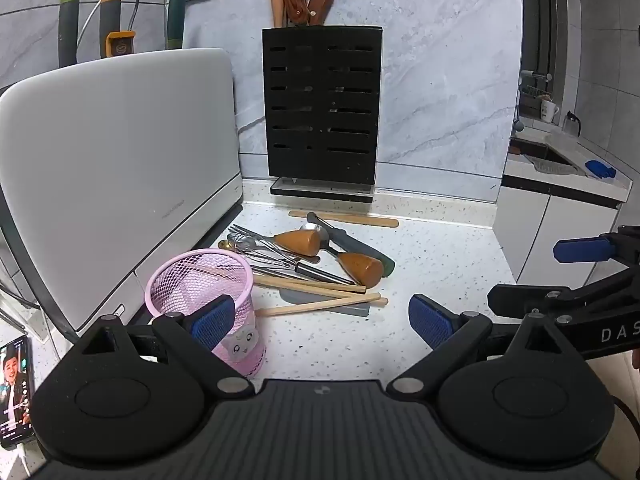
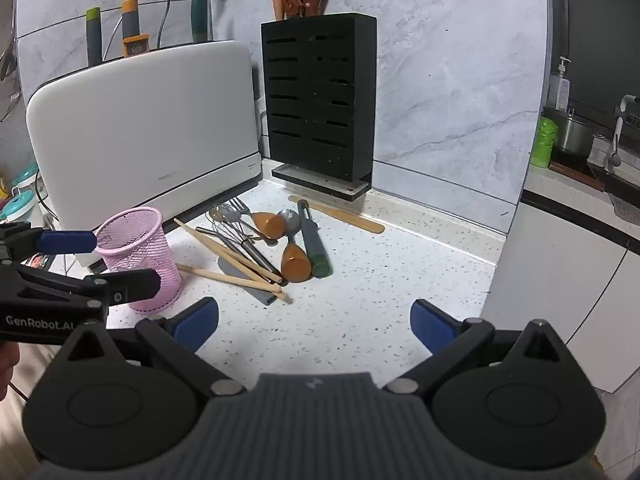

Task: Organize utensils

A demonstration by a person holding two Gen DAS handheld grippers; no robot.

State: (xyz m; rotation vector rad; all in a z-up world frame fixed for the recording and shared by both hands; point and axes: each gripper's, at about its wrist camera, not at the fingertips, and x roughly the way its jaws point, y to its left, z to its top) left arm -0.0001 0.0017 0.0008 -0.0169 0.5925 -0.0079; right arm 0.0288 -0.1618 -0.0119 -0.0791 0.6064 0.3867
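A pile of utensils lies on the speckled counter: wooden chopsticks (image 1: 316,284) (image 2: 228,250), a wire whisk (image 1: 276,258) (image 2: 240,236), two brown-handled spoons (image 1: 360,266) (image 2: 295,258), a green-handled tool (image 2: 314,242), a fork and a flat wooden stick (image 1: 344,218). An empty pink mesh cup (image 1: 204,292) (image 2: 138,252) stands left of the pile. My left gripper (image 1: 322,320) is open, its left finger in front of the cup. My right gripper (image 2: 314,324) is open above bare counter, short of the pile.
A white appliance (image 1: 120,168) (image 2: 148,124) stands left, close behind the cup. A black knife block (image 1: 322,108) (image 2: 318,96) with wooden-handled knives stands against the marble wall. A phone (image 1: 14,388) lies at far left. The counter edge and white cabinets (image 2: 560,280) are to the right.
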